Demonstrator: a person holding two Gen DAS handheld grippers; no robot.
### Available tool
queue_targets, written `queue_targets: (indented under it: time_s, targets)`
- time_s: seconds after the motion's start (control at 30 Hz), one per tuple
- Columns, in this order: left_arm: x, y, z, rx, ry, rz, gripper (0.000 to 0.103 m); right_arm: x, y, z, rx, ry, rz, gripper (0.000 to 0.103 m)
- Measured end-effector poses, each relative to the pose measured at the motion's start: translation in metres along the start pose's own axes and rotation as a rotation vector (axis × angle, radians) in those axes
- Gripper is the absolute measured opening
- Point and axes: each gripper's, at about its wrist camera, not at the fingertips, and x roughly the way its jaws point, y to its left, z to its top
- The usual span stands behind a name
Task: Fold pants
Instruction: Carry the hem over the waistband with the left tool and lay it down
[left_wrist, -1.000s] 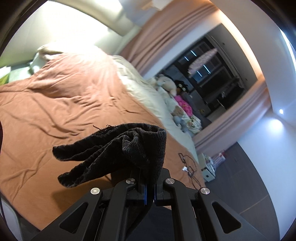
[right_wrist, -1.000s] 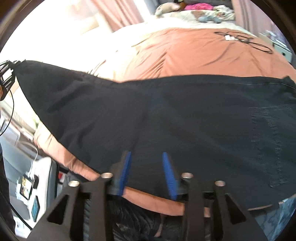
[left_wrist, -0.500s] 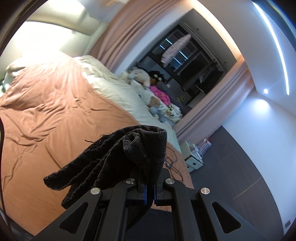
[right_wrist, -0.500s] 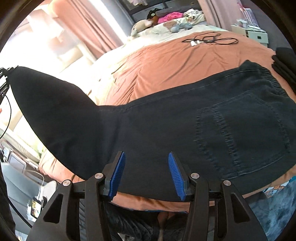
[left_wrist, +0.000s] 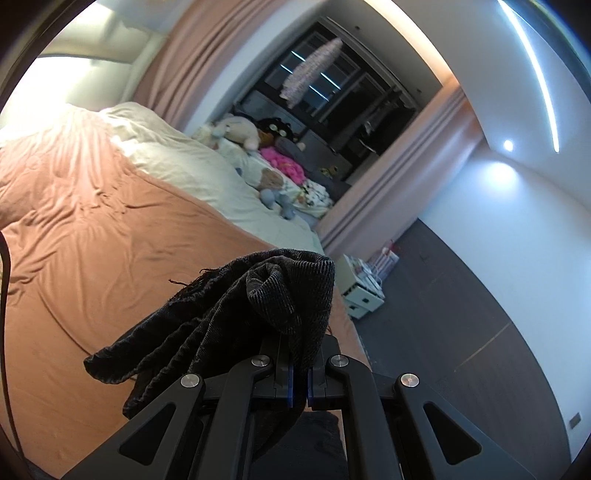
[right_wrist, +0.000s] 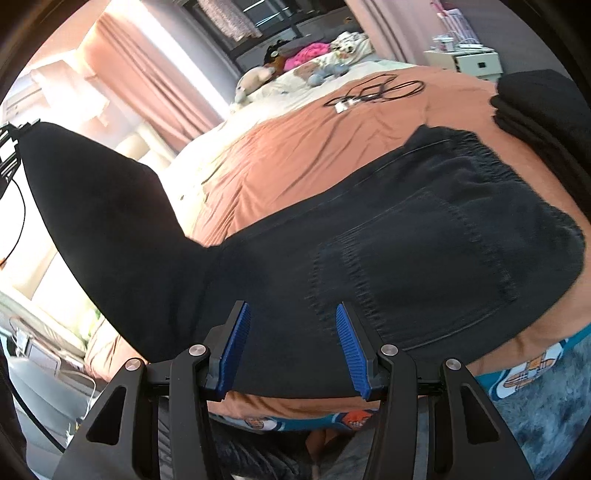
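A: Where are the black pants (right_wrist: 388, 258) lying?

B: Seat and back pocket are resting flat on the orange bedspread (right_wrist: 332, 140) near the bed's edge; one leg is rising off the bed toward the left claw (left_wrist: 299, 373).

A: State of that claw?

B: It is clamping a bunched leg end, pads pressed together on the fabric.

A: And the right claw (right_wrist: 293, 350)?

B: Its blue pads are standing apart over the pants' near edge, gripping nothing.

A: Surroundings?

B: A black cable (right_wrist: 373, 90) is lying farther up the bedspread; dark folded clothes (right_wrist: 543, 107) are sitting beside the waistband.
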Motion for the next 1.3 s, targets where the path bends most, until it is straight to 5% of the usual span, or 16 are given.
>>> queue_targets:
  time_s: [0.57, 1.3]
  targets:
    - [0.089, -0.086, -0.050, 0.061, 0.165, -0.085, 0.004, -0.043, -0.063, -0.009, 0.121, -0.049, -0.050, 0.047]
    - [0.232, -0.082, -0.173, 0.042, 0.492, -0.137, 0.004, -0.098, -0.113, -0.022, 0.206, -0.075, -0.146, 0.047]
